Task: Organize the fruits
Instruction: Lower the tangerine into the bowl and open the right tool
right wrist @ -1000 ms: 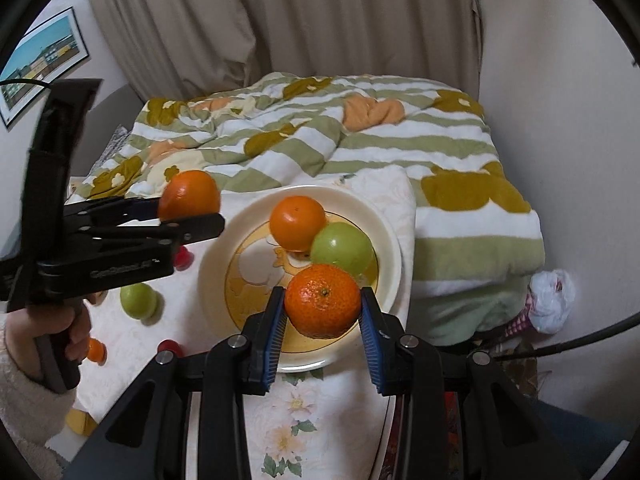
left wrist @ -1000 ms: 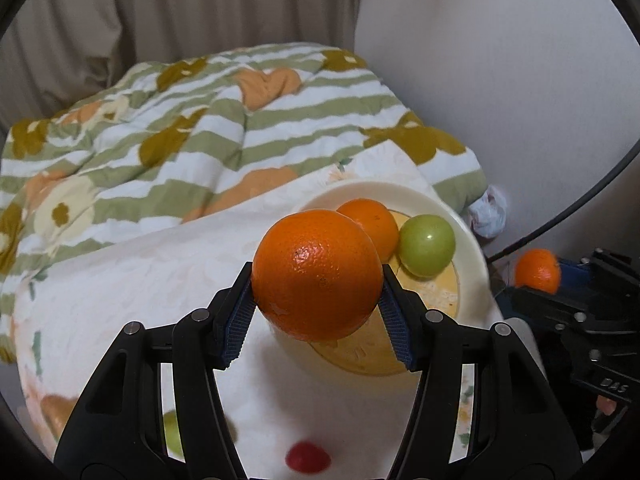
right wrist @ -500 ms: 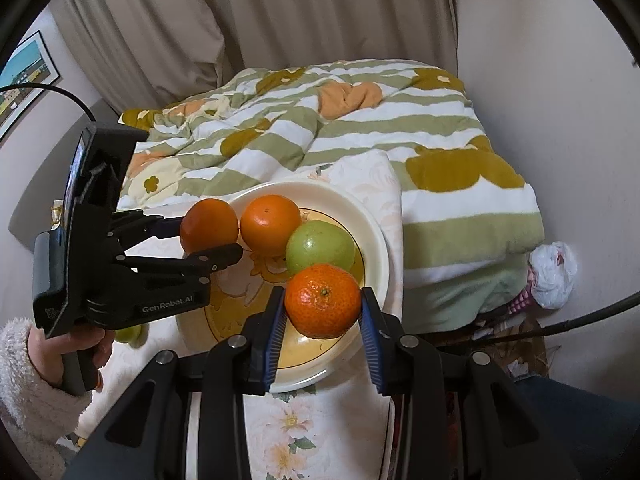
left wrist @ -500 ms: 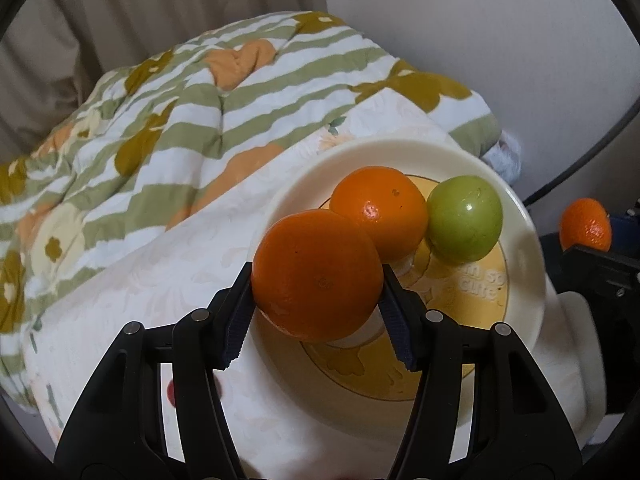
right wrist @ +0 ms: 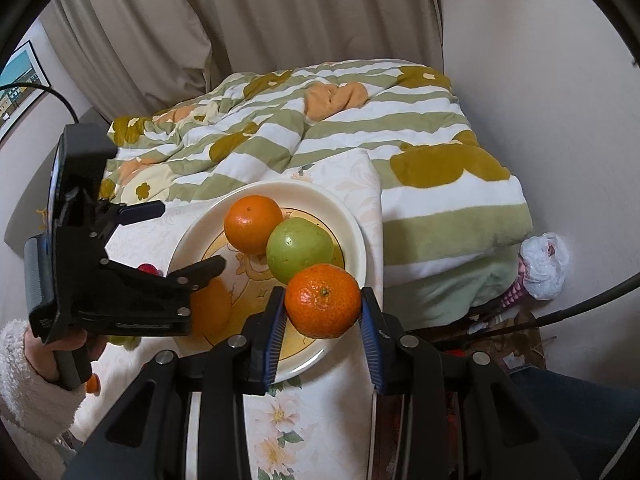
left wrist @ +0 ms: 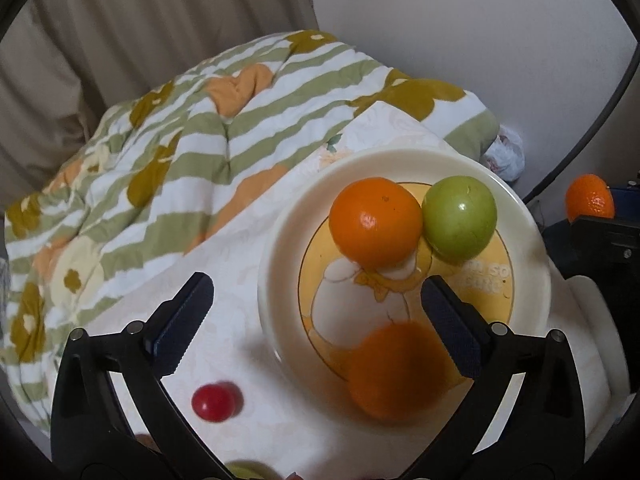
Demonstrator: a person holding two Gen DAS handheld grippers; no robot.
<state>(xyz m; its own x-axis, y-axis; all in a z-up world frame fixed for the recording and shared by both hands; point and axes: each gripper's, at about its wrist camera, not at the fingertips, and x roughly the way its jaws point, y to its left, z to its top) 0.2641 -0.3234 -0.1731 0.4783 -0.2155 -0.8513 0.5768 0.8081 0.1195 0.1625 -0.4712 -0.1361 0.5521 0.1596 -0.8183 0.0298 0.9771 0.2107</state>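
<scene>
A cream plate [left wrist: 532, 280] [right wrist: 348, 224] with a yellow picture holds an orange [left wrist: 376, 224] [right wrist: 253, 224] and a green apple [left wrist: 460, 216] [right wrist: 300, 250] side by side. My left gripper [left wrist: 316, 320] [right wrist: 188, 236] hangs over the plate's near edge, its jaws opening wide. The orange it let go [left wrist: 394, 368] [right wrist: 210, 312] shows blurred below them on the plate, free of both pads. My right gripper [right wrist: 322, 308] is shut on a mandarin [right wrist: 322, 300] [left wrist: 590, 202] just above the plate's right front rim.
A floral white cloth [right wrist: 320, 420] covers the table. On it lie a red cherry tomato [left wrist: 214, 400] [right wrist: 148, 268], a greenish fruit [left wrist: 248, 472] and a small orange fruit [right wrist: 93, 386]. A striped quilt [left wrist: 180, 140] lies behind. A hand in a fleecy sleeve [right wrist: 24, 380] holds the left gripper.
The left gripper came down over the plate, rolled a little, and its jaws sprang apart; the orange dropped out onto the plate. The right gripper kept hold of its mandarin and stayed put.
</scene>
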